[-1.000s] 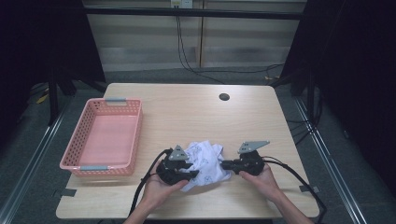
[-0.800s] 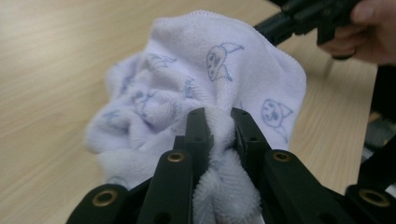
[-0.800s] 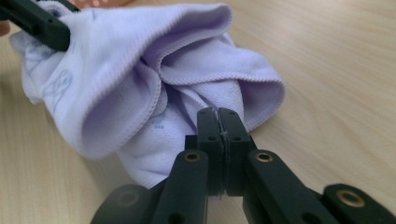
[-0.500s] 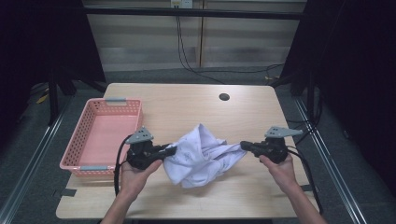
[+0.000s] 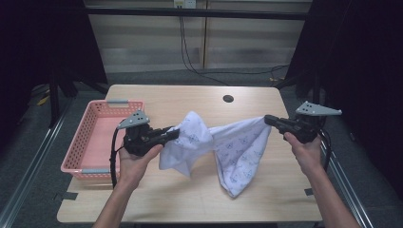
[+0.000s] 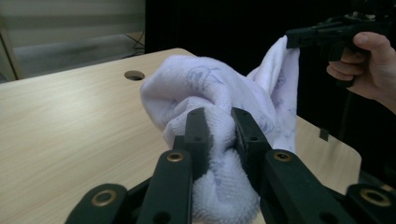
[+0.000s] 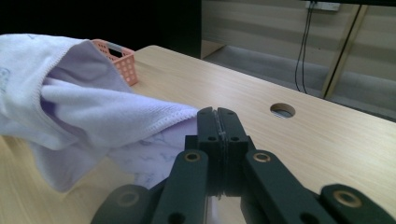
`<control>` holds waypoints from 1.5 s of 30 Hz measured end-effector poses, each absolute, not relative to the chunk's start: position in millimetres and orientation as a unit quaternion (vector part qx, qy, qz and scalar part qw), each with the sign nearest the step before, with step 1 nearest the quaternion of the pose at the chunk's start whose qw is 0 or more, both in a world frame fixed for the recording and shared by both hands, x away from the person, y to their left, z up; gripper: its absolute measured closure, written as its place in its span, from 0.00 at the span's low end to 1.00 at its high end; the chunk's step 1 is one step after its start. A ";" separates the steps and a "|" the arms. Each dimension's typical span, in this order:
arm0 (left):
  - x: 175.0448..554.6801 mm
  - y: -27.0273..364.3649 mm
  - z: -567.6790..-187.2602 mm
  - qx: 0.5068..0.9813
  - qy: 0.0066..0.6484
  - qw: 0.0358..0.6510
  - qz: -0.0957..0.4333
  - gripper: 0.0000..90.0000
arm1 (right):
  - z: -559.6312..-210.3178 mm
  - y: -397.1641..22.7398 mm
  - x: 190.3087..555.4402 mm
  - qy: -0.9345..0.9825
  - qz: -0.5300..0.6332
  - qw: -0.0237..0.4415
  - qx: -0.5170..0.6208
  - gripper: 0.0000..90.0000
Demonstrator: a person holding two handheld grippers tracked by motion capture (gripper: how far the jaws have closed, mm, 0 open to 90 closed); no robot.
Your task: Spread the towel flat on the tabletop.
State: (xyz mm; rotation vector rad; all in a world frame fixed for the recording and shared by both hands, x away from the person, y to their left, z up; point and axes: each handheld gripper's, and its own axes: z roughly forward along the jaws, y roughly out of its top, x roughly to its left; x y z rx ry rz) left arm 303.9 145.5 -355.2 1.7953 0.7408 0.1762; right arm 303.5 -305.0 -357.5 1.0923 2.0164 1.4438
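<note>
A white cloth with a faint blue print hangs stretched between both grippers above the wooden table. My left gripper is shut on a bunched corner of it; its jaws have just been closing, with a thick fold of cloth pinched between the left gripper's pads. My right gripper is shut on the cloth's other corner. In the right gripper view its jaws press together on the hemmed edge of the cloth. The cloth's middle sags and its lower end reaches down to the tabletop.
A pink plastic basket with nothing in it sits at the table's left side, its corner also showing past the cloth. A round cable hole is near the far edge. Dark curtains stand on both sides.
Both hands have risen and moved apart. The cloth, crumpled on the table between them a second ago, is now lifted and pulled out wide.
</note>
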 end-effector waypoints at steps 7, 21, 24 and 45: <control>298.0 158.8 -381.0 0.774 0.319 0.544 0.053 0.86 | -392.4 -295.7 276.9 0.755 0.515 0.160 0.374 1.00; 273.3 162.7 -431.8 0.808 0.316 0.498 -0.010 0.63 | -455.9 -301.7 211.8 0.790 0.469 0.096 0.383 0.63; 285.0 159.0 -434.2 0.810 0.324 0.489 -0.010 0.57 | -440.4 -306.6 225.7 0.780 0.475 0.131 0.385 0.60; 301.8 139.1 -476.8 0.842 0.336 0.421 -0.022 0.87 | -492.6 -255.6 351.7 0.824 0.385 0.079 0.409 0.76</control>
